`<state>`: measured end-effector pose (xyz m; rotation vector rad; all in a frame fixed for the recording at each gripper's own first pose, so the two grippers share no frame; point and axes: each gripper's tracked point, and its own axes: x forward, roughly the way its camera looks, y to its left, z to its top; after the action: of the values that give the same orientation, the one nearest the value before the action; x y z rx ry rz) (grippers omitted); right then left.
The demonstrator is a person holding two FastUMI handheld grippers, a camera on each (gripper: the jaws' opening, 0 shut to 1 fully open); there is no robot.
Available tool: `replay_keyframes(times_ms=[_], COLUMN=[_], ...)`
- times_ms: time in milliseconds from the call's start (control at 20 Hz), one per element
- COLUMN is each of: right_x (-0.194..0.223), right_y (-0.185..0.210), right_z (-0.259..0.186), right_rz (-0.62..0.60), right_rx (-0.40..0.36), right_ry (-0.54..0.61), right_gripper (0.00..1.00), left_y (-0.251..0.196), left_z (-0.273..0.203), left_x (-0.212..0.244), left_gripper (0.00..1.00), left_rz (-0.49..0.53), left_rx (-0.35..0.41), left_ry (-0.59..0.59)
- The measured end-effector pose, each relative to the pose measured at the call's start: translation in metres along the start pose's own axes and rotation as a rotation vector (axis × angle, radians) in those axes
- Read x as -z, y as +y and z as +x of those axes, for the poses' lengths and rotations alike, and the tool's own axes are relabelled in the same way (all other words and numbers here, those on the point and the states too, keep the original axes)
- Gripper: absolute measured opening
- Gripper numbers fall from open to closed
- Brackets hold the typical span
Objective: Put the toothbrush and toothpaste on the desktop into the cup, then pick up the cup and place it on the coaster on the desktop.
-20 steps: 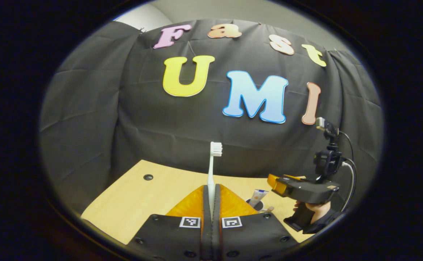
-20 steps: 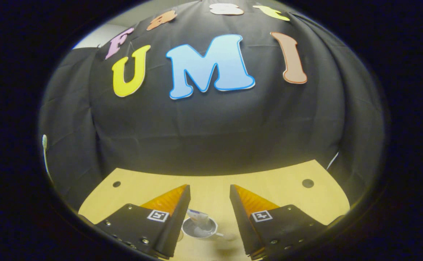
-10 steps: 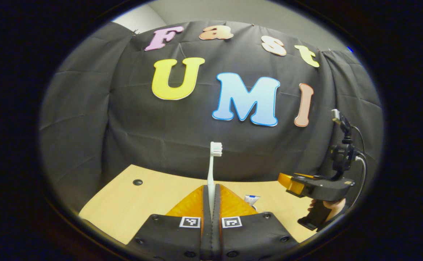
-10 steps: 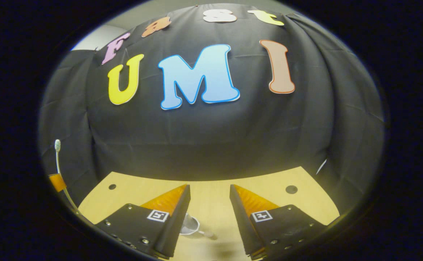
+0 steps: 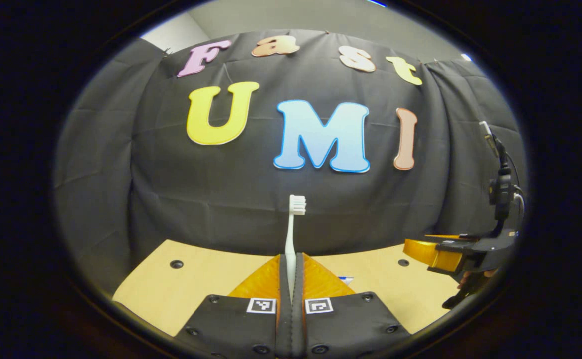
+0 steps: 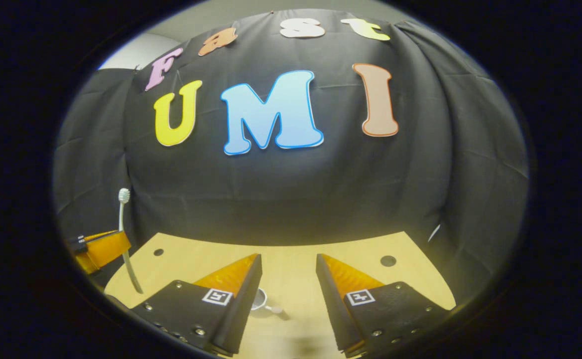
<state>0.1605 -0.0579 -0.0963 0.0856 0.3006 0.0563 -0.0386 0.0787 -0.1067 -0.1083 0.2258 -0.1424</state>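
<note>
A: Since the thin white plastic toothbrush stands straight up with its bristles on top, where is it held?

B: The left gripper has both fingers pinched tight on its handle. In the right gripper view the handle end hangs down over the pale wooden desktop.

A: And where must it go?

B: Into the small round pale cup. That cup sits low on the desktop, just in front of the right gripper, to the right of the left one.

A: Is the right gripper holding anything?

B: No, its fingers are spread wide with nothing between them. I think the left gripper has to move right and go down, handle end first.
</note>
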Motion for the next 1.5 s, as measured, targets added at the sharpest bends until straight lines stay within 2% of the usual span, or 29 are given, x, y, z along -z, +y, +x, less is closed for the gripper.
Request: replay_keyframes(times_ms=[450, 650, 700, 800, 1250, 1500], right_x=[0.042, 0.071, 0.080, 0.093, 0.136, 0.152], right_y=[-0.031, -0.047, -0.051, -0.055, -0.062, -0.064], right_z=[-0.029, -0.041, -0.044, -0.050, -0.080, -0.089], right_rz=[0.016, 0.024, 0.035, 0.055, 0.119, 0.132], right_rx=[0.087, 0.130, 0.138, 0.156, 0.199, 0.206], right_ry=[0.089, 0.140, 0.158, 0.182, 0.279, 0.315], right_gripper=[0.68, 0.68, 0.71, 0.68, 0.68, 0.68], left_y=[-0.040, -0.061, -0.067, -0.077, -0.094, -0.099], left_z=[0.051, 0.074, 0.080, 0.088, 0.119, 0.117], left_x=[0.041, 0.064, 0.070, 0.080, 0.134, 0.145], left_gripper=[0.07, 0.07, 0.06, 0.06, 0.08, 0.07], left_rz=[0.050, 0.077, 0.083, 0.084, 0.085, 0.078], left_rx=[0.099, 0.120, 0.128, 0.136, 0.102, 0.085], left_ry=[-0.020, -0.058, -0.067, -0.074, -0.057, -0.071])
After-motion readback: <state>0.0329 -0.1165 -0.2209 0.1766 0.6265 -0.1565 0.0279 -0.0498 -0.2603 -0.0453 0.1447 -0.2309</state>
